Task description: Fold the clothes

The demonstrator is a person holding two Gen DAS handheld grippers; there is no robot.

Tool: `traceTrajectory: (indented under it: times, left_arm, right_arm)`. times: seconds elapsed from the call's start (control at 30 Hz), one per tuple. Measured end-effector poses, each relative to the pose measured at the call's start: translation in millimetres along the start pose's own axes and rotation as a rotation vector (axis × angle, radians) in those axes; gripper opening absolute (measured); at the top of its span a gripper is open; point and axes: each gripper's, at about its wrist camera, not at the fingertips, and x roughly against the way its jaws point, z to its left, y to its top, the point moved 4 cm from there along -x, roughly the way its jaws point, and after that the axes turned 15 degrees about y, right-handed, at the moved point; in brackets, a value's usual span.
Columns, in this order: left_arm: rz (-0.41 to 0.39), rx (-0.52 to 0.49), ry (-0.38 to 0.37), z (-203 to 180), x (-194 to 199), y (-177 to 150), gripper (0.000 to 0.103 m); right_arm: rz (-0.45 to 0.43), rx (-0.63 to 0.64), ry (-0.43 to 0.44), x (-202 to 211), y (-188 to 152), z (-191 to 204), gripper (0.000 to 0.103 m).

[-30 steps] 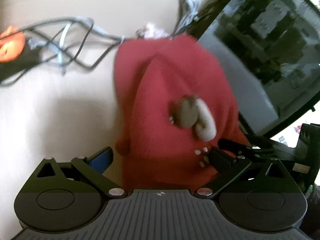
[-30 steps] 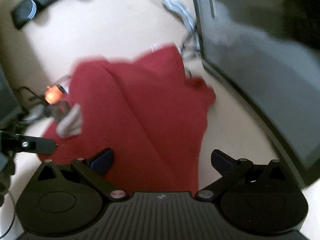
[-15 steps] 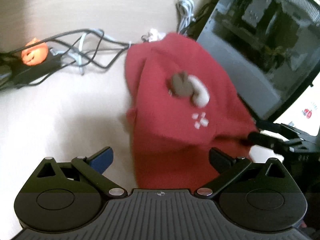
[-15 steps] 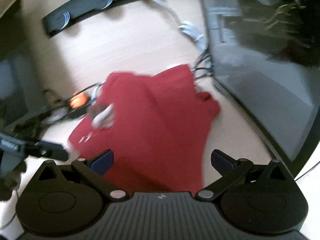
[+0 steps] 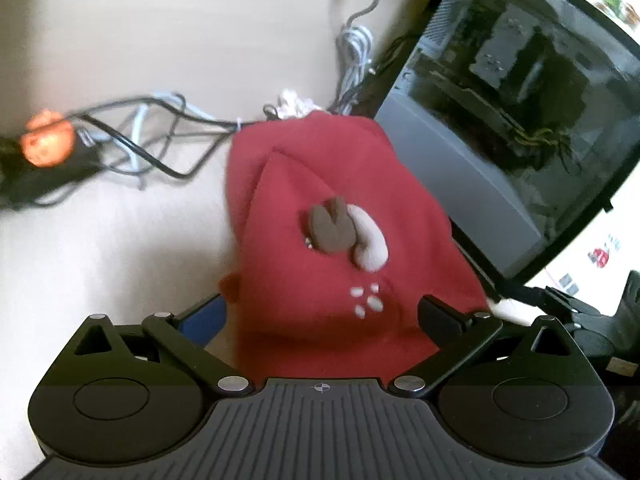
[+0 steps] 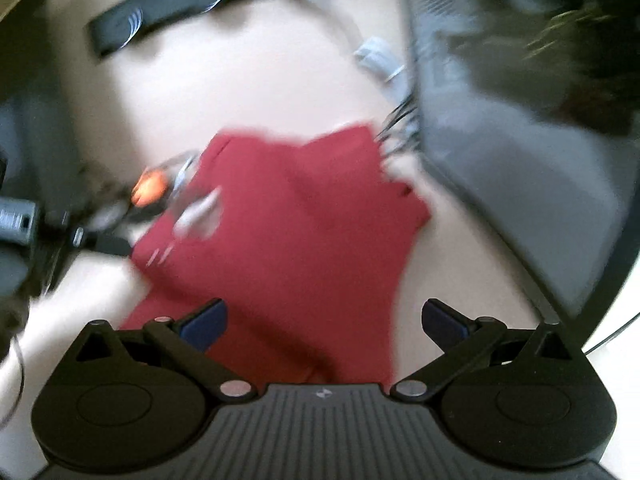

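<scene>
A red garment [image 5: 320, 240] lies folded on the beige table [image 5: 100, 240], with a brown and grey animal patch [image 5: 344, 236] facing up. My left gripper [image 5: 320, 314] hovers open over its near edge, the cloth showing between the wide-spread fingers. My right gripper [image 6: 324, 318] is open too, above the other side of the red garment [image 6: 288, 248]; that view is blurred by motion. The right gripper's dark tip [image 5: 560, 300] shows at the right edge of the left wrist view, just off the cloth's corner.
A glass-sided computer case [image 5: 500, 140] stands close on the garment's right. Tangled cables [image 5: 152, 148] and an orange ball [image 5: 48, 144] lie left of it. A long black bar [image 6: 180, 20] sits at the table's far side.
The right gripper's tip has drawn away from the garment's corner, and the right wrist view is now blurred by motion. The left gripper has moved closer over the cloth. Both stayed open.
</scene>
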Motion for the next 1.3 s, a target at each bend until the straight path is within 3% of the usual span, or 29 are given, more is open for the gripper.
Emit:
traceTrajectory:
  times: [0.07,0.2,0.33,0.4,0.53,0.7,0.83,0.97,1.07,1.2,1.3]
  left_arm:
    - [0.038,0.044,-0.018,-1,-18,5,0.103]
    - [0.116,0.151,-0.067,3,-51,8,0.103]
    - [0.128,0.153,-0.09,-6,-61,23,0.103]
    - [0.091,0.136,-0.124,-12,-58,38,0.103]
    - [-0.057,0.131,-0.244,-17,-37,73,0.103]
    - [-0.162,0.049,-0.12,-13,-24,81,0.103]
    - [-0.138,0.029,-0.097,0,-28,66,0.103]
    - [-0.082,0.01,-0.044,6,-47,54,0.103]
    - [-0.036,0.012,0.014,4,-67,50,0.103]
    - [0.01,-0.021,0.075,-6,-87,47,0.103]
    - [0.008,-0.028,0.079,-2,-84,44,0.103]
  right_arm:
    - [-0.038,-0.047,-0.012,-4,8,-12,0.103]
    - [-0.021,-0.157,0.076,-28,9,-30,0.103]
    - [0.008,-0.168,0.117,-44,6,-27,0.103]
    - [-0.001,-0.166,0.146,-45,10,-22,0.103]
    - [0.003,-0.124,0.18,-53,22,-3,0.103]
    - [0.058,-0.058,0.147,-70,16,13,0.103]
    - [0.076,-0.018,0.168,-56,22,13,0.103]
    - [-0.058,0.036,0.03,-22,48,6,0.103]
    - [-0.108,0.019,-0.077,-26,62,-8,0.103]
    - [0.05,-0.108,-0.092,-80,46,-31,0.103]
    - [0.044,-0.117,-0.066,-85,46,-34,0.103]
